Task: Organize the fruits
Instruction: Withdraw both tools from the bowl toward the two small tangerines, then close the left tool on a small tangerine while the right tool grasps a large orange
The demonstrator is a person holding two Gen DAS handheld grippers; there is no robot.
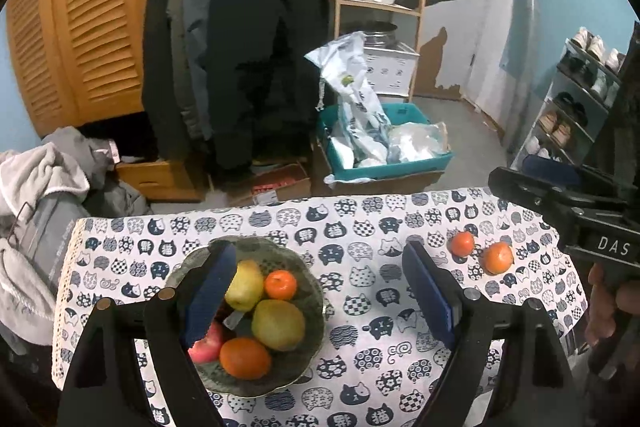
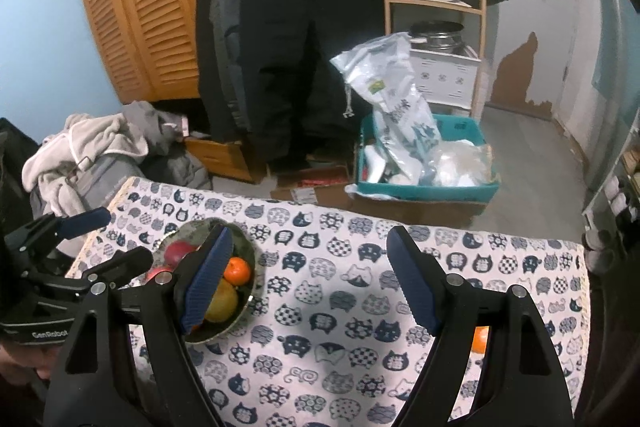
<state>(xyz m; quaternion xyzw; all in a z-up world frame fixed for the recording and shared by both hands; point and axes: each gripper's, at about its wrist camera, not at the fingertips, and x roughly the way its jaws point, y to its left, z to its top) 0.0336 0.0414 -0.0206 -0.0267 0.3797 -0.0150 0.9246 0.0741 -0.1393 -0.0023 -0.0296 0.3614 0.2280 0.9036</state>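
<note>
Two tangerines are left loose on the cat-print tablecloth [image 1: 360,291], and by my reading the step in hand is to fetch them into the bowl [image 1: 316,311], which lies under and just past the left gripper's [image 1: 320,291] left finger and already holds two pears, an apple and two more orange fruits. Both grippers hang spread and empty above the cloth, nothing between their pads. The right gripper [image 2: 312,275] is the natural one for the job: the loose fruit lies off to its right side, one orange fruit [image 2: 480,339] peeking out from behind its right finger, while from the left gripper the pair sits well beyond its right finger. To do it well, I would centre the open jaws over one fruit at a time, come down from above, and close gently across its middle so the round skin cannot squirt out. Of the pair, the larger tangerine [image 1: 498,257] sits just beside the smaller tangerine [image 1: 463,243]; both are near-round, so neither shows a real long axis or heading, and any approach angle should serve.
</note>
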